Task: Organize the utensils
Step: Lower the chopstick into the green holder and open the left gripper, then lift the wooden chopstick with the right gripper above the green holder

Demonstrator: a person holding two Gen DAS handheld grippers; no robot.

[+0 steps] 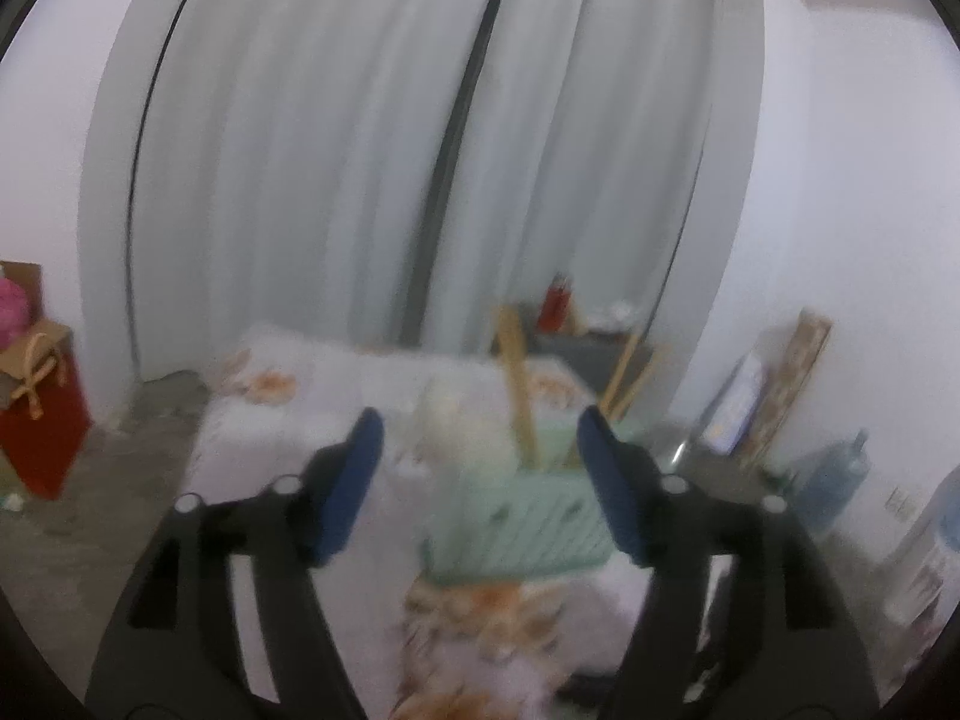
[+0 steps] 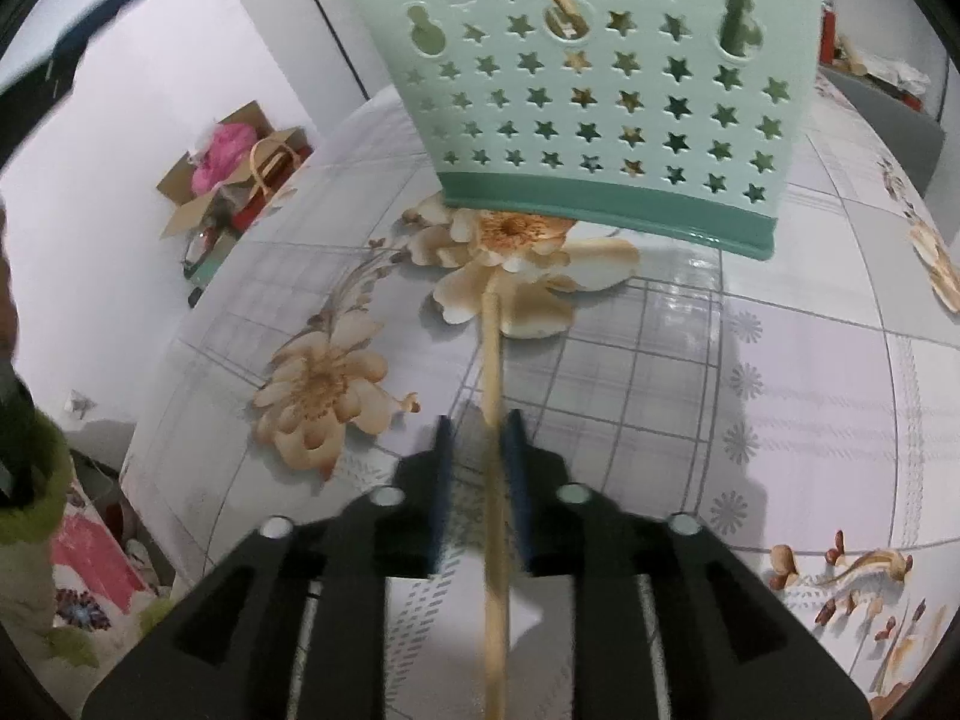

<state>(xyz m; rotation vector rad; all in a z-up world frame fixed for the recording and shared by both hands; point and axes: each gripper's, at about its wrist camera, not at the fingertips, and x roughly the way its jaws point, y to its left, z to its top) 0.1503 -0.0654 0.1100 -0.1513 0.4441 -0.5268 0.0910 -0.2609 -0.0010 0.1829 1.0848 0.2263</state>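
Basket [image 2: 600, 102]: mint-green plastic, star-shaped cutouts, darker green base band, three larger hanging slots near the rim. Stands upright on the flowered worktop [image 2: 810, 372]. Wooden utensils [image 1: 519, 384] stand inside it, leaning, ends above the rim; left view blurred, count unclear. Spoon [image 2: 493, 420]: pale wood, long thin handle, flat on the worktop, bowl end touching or just beside the basket's base.

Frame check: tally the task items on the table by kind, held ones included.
Mint utensil basket: 1
Wooden utensils standing in the basket: at least 2, blurred
Wooden stick between the right gripper's fingers: 1
Total: at least 4
The left gripper is open and holds nothing.
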